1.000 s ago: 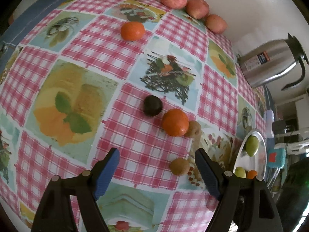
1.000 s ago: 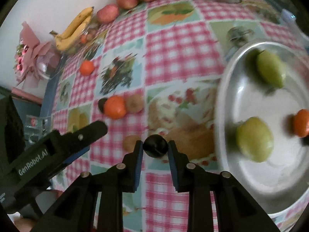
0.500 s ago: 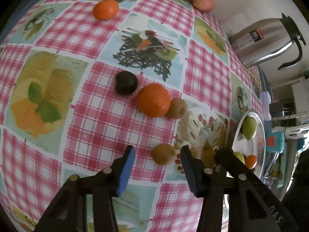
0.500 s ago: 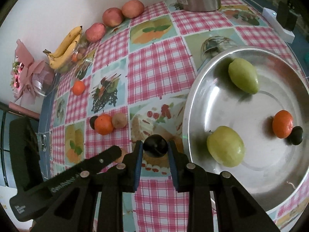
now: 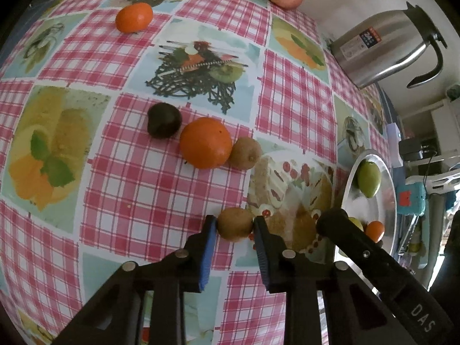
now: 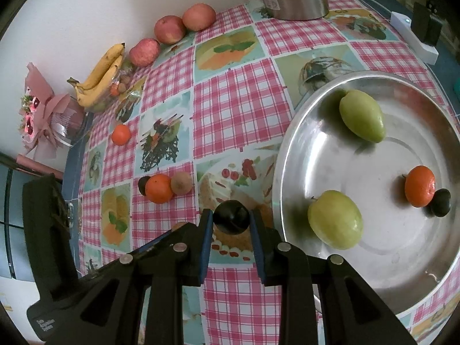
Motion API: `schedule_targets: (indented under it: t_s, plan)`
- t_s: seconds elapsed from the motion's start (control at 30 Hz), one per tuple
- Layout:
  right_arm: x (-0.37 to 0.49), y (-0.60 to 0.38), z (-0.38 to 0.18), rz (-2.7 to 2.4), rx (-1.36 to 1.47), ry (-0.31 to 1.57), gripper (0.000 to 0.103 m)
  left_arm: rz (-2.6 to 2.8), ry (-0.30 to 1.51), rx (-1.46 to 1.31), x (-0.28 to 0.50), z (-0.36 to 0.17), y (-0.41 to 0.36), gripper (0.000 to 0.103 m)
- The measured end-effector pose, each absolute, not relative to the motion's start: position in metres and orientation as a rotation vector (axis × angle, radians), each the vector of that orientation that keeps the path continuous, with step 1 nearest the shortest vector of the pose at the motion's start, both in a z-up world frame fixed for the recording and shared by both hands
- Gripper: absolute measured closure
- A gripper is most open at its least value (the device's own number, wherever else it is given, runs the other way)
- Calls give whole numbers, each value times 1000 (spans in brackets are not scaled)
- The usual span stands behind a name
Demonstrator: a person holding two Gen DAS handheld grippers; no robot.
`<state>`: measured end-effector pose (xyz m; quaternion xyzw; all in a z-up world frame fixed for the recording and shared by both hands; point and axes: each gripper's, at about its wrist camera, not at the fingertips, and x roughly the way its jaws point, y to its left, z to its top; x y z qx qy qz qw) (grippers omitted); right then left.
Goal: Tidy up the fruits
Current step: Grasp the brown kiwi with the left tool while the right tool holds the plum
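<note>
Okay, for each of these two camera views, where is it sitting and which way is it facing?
Left wrist: rides the left gripper, angled down at the tablecloth; its jaws have just been closing onto a brown kiwi, and the right gripper's finger intrudes at right.
Right wrist: rides the right gripper, angled down, clamping a dark fruit beside the steel bowl; the left gripper's body shows at left.
Shared: bowl, orange, kettle.

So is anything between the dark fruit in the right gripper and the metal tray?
Nothing visible. The right gripper holds the dark fruit just beside the tray rim, with only tablecloth between. The nearest part of the tray holds a green fruit, with bare metal around it.
</note>
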<state>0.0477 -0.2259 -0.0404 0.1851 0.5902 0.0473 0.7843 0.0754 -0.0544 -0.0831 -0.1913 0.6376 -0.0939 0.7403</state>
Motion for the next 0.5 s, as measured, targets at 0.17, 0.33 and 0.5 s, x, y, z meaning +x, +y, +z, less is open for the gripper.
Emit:
schedule_targets:
  t_s: [0.17, 0.33, 0.5]
  plan:
    - [47, -228, -39, 106, 407, 1270, 76, -198, 1364, -436, 75, -75, -47, 75]
    - [47, -230, -35, 110, 415, 1259, 76, -189, 1292, -468, 76, -58, -36, 75]
    - [46, -233, -28, 116, 422, 1237, 76, -196, 1240, -484, 74, -41, -32, 75]
